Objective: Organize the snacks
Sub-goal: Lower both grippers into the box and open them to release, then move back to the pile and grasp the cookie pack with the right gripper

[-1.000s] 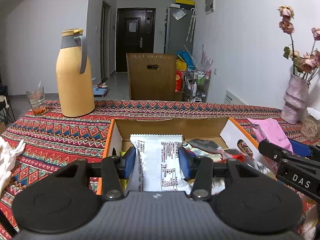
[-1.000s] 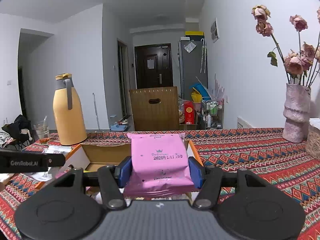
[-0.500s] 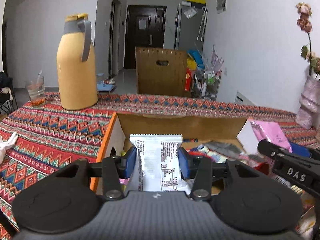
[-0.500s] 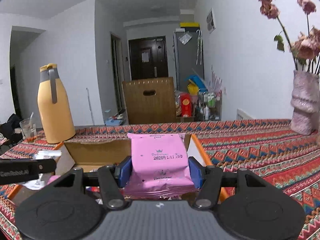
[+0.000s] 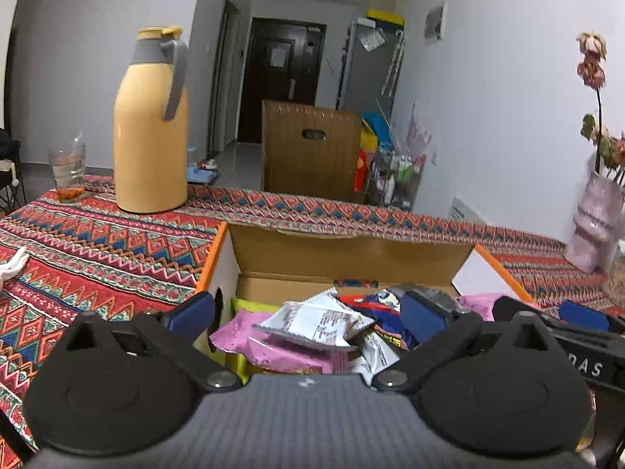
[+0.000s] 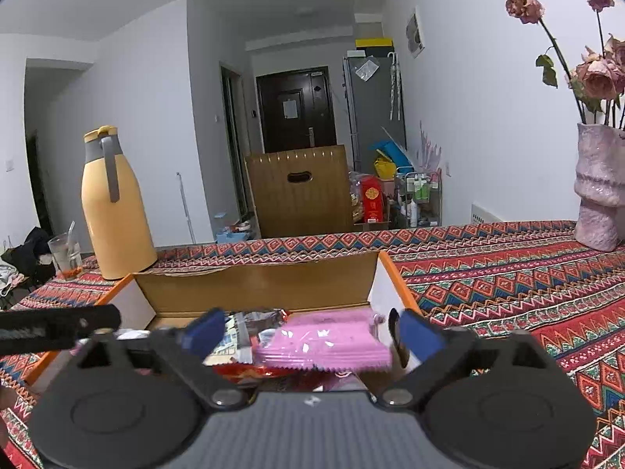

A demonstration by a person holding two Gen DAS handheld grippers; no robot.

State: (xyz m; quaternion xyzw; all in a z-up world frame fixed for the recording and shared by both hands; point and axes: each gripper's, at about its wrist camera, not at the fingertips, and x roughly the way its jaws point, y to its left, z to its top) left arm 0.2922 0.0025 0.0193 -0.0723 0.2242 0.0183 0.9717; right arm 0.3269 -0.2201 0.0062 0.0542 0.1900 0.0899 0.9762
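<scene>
Patterned tablecloth bears snack box, thermos, glass, vase.

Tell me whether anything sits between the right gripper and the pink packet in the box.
Nothing visible does. The right gripper is opening directly over the pink packet, which lies atop the other snacks inside the cardboard box.

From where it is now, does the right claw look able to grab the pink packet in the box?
Probably yes: the right claw is opening, and the pink packet lies loose atop the pile between its fingers.
</scene>
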